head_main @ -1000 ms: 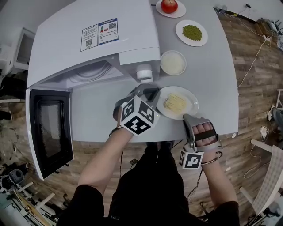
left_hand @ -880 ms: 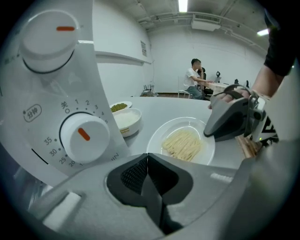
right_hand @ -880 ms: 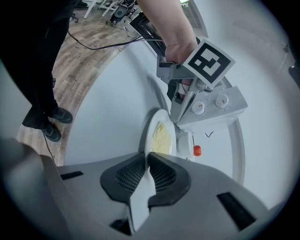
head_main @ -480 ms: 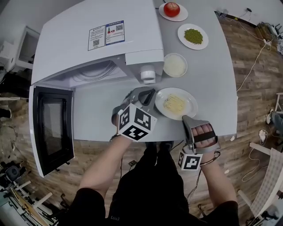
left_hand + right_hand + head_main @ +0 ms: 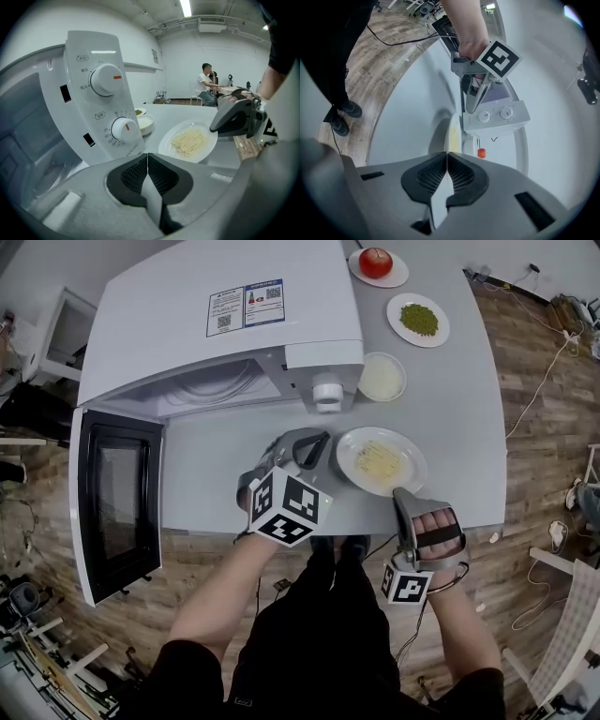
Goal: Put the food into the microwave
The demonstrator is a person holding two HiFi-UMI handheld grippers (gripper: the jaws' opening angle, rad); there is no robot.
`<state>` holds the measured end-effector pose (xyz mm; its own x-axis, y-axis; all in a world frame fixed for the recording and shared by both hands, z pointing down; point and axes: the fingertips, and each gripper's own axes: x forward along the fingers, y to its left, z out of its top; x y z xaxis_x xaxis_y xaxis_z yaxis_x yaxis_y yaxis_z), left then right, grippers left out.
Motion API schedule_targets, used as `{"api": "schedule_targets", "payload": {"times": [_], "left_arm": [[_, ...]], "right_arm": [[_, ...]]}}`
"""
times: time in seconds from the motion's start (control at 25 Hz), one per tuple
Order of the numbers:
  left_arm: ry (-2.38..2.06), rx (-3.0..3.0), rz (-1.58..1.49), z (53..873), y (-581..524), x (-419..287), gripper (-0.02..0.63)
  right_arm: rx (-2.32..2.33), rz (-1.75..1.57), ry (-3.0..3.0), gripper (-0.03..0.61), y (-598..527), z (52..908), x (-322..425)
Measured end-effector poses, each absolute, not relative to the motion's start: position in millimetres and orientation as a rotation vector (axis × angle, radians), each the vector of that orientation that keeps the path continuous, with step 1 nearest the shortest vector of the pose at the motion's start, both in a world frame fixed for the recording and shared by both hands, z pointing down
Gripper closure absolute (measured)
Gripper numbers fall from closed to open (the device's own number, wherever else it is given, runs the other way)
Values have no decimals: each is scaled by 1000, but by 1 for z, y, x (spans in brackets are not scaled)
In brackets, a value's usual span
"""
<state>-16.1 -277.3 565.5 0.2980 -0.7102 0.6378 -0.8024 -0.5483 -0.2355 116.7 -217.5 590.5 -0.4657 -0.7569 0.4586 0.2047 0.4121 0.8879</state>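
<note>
A white plate (image 5: 345, 457) of pale noodles (image 5: 379, 462) lies on the grey table in front of the white microwave (image 5: 216, 334), whose door (image 5: 117, 502) hangs open to the left. My right gripper (image 5: 401, 491) sits at the plate's near rim. Its jaws have just been closing and are now shut on that rim, which the right gripper view shows edge-on (image 5: 453, 131). My left gripper (image 5: 317, 440) hovers just left of the plate, below the control panel (image 5: 107, 79), shut with nothing in it. From the left gripper view, the noodles (image 5: 190, 140) lie ahead to the right.
Behind the noodle plate stand a bowl of white food (image 5: 382, 377), a plate of green beans (image 5: 418, 320) and a tomato on a plate (image 5: 377, 262). The table's near edge (image 5: 375, 526) runs close under both hands. The microwave cavity (image 5: 220, 390) faces the table's left part.
The left gripper has lifted a little and drawn back slightly from the plate's left side. The right gripper has stayed at the plate's near rim.
</note>
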Motion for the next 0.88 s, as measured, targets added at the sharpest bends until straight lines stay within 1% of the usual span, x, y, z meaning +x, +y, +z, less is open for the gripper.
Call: {"api": "schedule_targets", "payload": {"times": [0.56,0.88], "left_arm": [[-1511,2423,1024,511,-244,-15,606],[-1568,2373,1053,474,-204,-17,606]], "right_arm": [[547,-1312,-1688,555,-204,521,117],[528,-1372,-1731,555,-185,478,112]]}}
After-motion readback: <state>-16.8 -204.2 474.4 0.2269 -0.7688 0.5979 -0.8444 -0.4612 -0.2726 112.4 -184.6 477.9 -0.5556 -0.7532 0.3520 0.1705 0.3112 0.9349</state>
